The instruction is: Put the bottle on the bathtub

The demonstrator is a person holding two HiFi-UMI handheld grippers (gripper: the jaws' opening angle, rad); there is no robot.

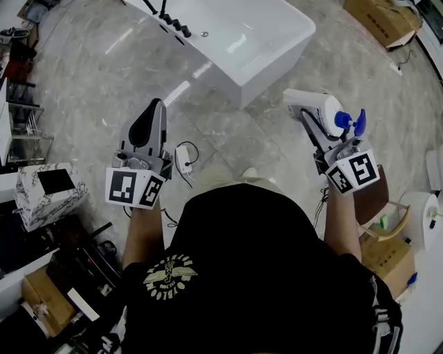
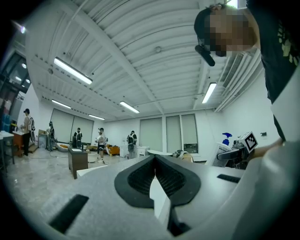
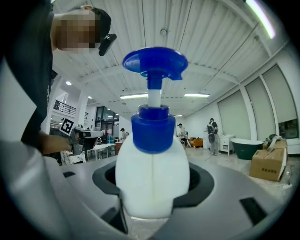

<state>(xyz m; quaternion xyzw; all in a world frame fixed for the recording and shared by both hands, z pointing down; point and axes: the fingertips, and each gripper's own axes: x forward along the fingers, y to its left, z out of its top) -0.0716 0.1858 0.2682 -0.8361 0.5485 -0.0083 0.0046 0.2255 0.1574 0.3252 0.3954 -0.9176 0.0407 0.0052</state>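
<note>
A person in a black shirt [image 1: 242, 276] stands on a grey marbled floor [image 1: 90, 76] near a white bathtub [image 1: 273, 69], a two-jaw gripper in each hand. The right gripper [image 1: 309, 116] has its jaws clamped on the lower body of a white pump bottle [image 1: 317, 104], one dark pad on each flank. Seen along those jaws, the bottle's long axis runs straight up across them, with its base low between the pads and its blue pump head [image 3: 154, 63] topmost, toward the ceiling. In the head view the blue pump shows at the right end of the white body, on the side nearer the gripper's marker cube [image 1: 354, 171]. The bottle is held in the air over the floor, to the right of the bathtub's nearest corner and not touching the tub. The left gripper [image 1: 158, 105] is held out ahead of the person's left side. Its jaws are pressed together with nothing between them, and its tips point away from the person. On the floor between the two grippers lies a small white plug adapter [image 1: 183, 159] with a dark cable. A marble-patterned box [image 1: 48, 193] sits at the left edge, and a cardboard box [image 1: 379, 19] lies beyond the tub at top right.
</note>
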